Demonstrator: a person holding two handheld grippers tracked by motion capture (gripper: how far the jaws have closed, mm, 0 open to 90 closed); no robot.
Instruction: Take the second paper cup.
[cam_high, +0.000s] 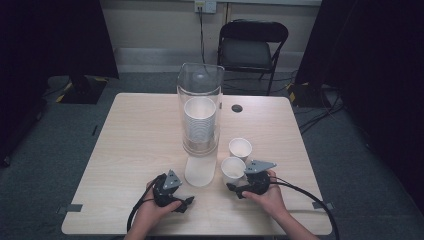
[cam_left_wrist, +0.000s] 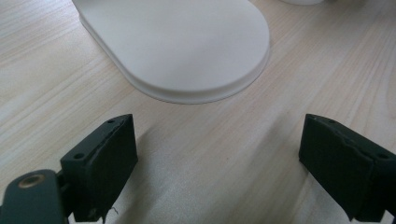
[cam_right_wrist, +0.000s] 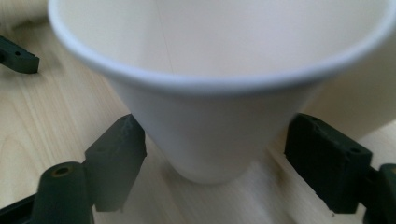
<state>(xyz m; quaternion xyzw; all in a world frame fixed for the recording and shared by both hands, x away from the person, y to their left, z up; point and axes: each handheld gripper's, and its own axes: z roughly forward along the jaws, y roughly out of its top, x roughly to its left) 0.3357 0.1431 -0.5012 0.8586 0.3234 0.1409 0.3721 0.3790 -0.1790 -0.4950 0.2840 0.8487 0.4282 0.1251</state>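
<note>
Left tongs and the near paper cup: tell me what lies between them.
The white lid lies flat on the table between the left tongs and the near paper cup, in the high view.

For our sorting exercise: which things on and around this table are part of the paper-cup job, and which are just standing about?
Part of the job:
near paper cup between the right gripper jaws
second paper cup
clear dispenser tube with stacked cups
white base
left gripper, open

Standing about:
folding chair
wall socket
</note>
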